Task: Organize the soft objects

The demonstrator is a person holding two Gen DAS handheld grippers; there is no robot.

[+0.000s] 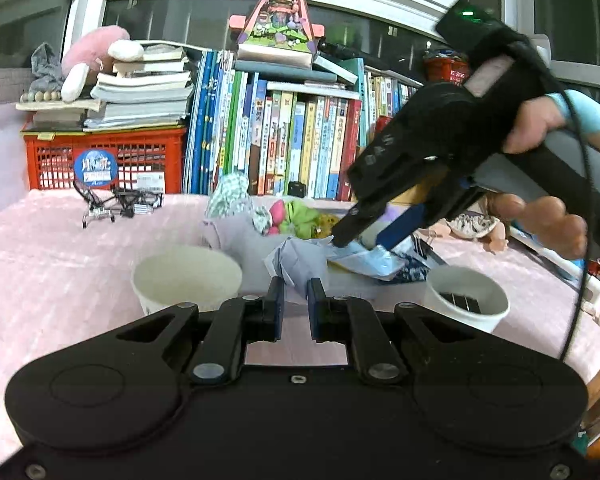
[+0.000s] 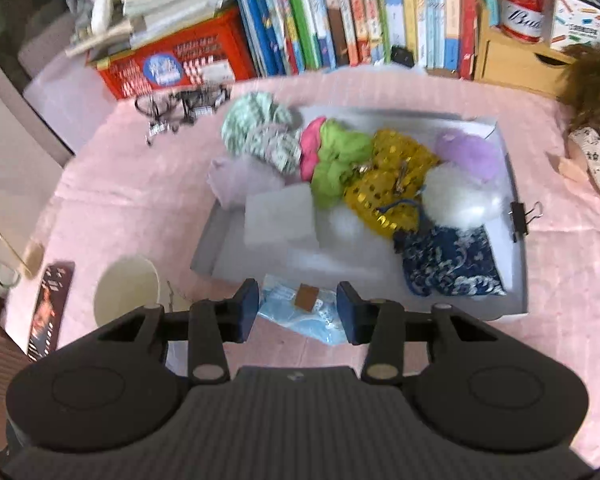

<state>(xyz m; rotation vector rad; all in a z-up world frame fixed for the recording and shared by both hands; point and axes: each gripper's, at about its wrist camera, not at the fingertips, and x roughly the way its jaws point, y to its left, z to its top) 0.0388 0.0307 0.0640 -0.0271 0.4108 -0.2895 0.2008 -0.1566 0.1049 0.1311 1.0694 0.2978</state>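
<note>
Right tongs (image 2: pixel 297 312) are clamped on a light blue plastic packet (image 2: pixel 300 312), which hangs between the 2 blue pads just above the near edge of the grey tray (image 2: pixel 518 264) of soft things. Left tongs (image 1: pixel 296 308) are closed together on nothing, hovering over the pink counter (image 1: pixel 60 264) between 2 paper cups (image 1: pixel 186 276), well short of the packet.

The right gripper (image 2: pixel 298 312) hangs over a pink tablecloth (image 2: pixel 560 280), its blue pads closed on a light-blue plastic packet (image 2: pixel 300 314). Just beyond lies a grey tray (image 2: pixel 518 248) piled with soft things: a green cloth (image 2: pixel 340 160), a yellow sequinned pouch (image 2: pixel 392 184), a white pompom (image 2: pixel 460 196), a blue patterned pouch (image 2: pixel 452 264). A paper cup (image 2: pixel 126 296) stands to the left.
</note>
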